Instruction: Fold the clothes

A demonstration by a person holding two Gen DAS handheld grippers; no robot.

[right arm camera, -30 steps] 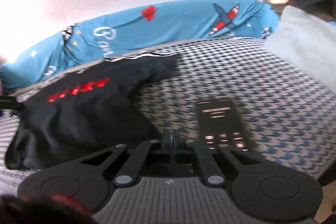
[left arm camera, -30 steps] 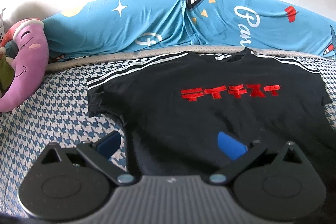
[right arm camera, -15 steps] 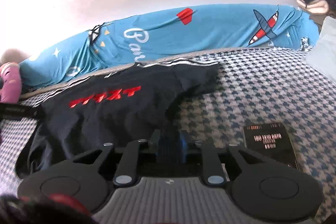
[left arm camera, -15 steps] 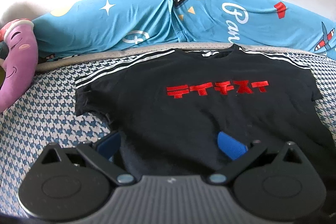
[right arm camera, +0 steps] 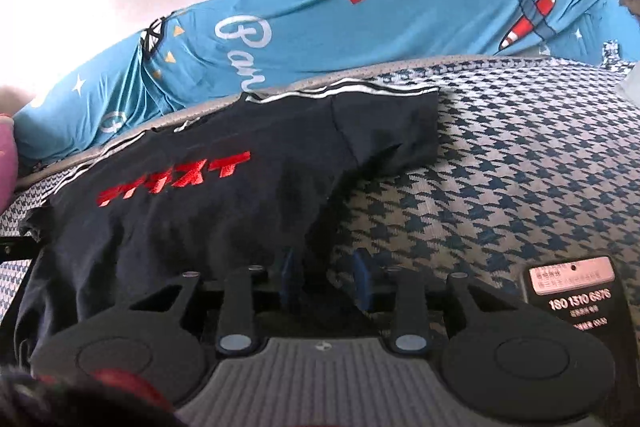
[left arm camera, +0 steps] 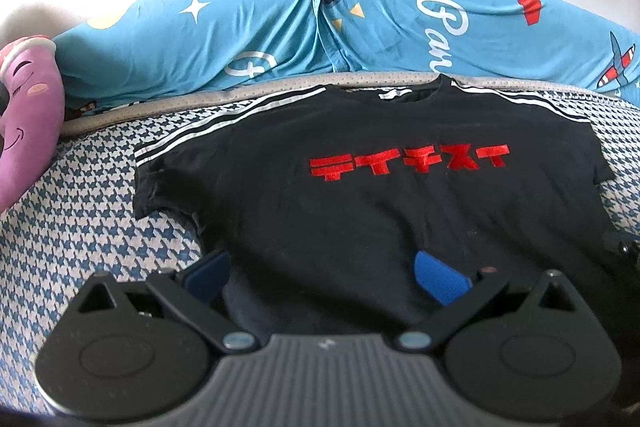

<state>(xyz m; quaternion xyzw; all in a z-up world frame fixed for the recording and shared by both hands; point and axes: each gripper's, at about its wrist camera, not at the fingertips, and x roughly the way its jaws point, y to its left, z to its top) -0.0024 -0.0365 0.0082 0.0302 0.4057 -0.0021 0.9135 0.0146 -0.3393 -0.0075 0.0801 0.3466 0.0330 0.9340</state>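
Observation:
A black T-shirt (left arm camera: 360,195) with red characters and white shoulder stripes lies flat, face up, on the houndstooth bed cover (left arm camera: 80,227). My left gripper (left arm camera: 324,277) is open wide low over the shirt's lower left part, its blue pads (left arm camera: 440,279) apart with cloth below them. In the right wrist view the shirt (right arm camera: 208,211) fills the left half, its right sleeve spread out. My right gripper (right arm camera: 325,279) is open a little at the shirt's right side edge, and the dark cloth edge runs down between its two blue pads (right arm camera: 362,279).
A long blue printed bolster (left arm camera: 280,27) lies along the wall behind the shirt. A purple plush toy (left arm camera: 28,115) sits at the far left. A black card with a phone number (right arm camera: 576,303) lies on the cover right of my right gripper. Bare houndstooth cover (right arm camera: 520,167) stretches to the right.
My right gripper swung left to the shirt's side edge and its fingers went from shut to slightly apart. The left gripper stayed open and shifted only slightly over the shirt.

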